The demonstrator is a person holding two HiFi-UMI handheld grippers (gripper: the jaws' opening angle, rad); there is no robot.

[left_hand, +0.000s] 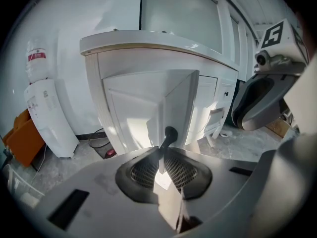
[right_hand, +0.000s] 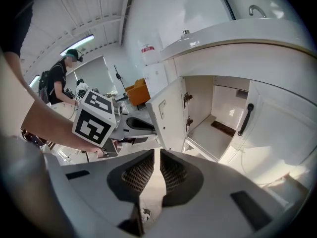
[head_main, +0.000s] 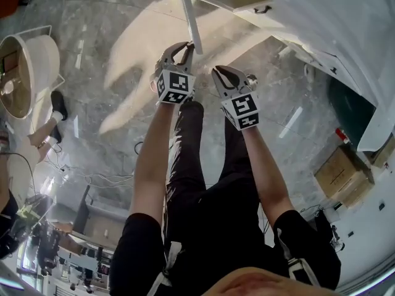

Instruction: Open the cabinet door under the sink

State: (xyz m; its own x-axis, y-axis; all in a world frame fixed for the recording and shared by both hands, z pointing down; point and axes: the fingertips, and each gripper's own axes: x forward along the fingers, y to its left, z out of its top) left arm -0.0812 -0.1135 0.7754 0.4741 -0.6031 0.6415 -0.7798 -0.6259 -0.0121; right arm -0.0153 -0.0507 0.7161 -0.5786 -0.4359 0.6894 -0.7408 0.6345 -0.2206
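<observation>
The white cabinet door [head_main: 189,17] under the sink stands swung open and shows edge-on in the head view. My left gripper [head_main: 187,48] is shut on that door's black handle [left_hand: 169,135], which sticks up from between the mesh pads [left_hand: 143,170]. My right gripper [head_main: 223,74] hangs just right of the left one, shut, with nothing between its jaws. The right gripper view shows the open door [right_hand: 171,115], the bare cabinet inside [right_hand: 218,123], and the closed neighbouring door with its black handle [right_hand: 246,119]. The sink counter [left_hand: 158,41] tops the cabinet.
A water dispenser [left_hand: 47,118] and an orange box [left_hand: 22,138] stand left of the cabinet. Cardboard boxes [head_main: 342,174] sit at the right, cables [head_main: 92,177] lie on the marble floor, and a round white fixture [head_main: 28,73] is at far left. A person [right_hand: 59,83] stands behind.
</observation>
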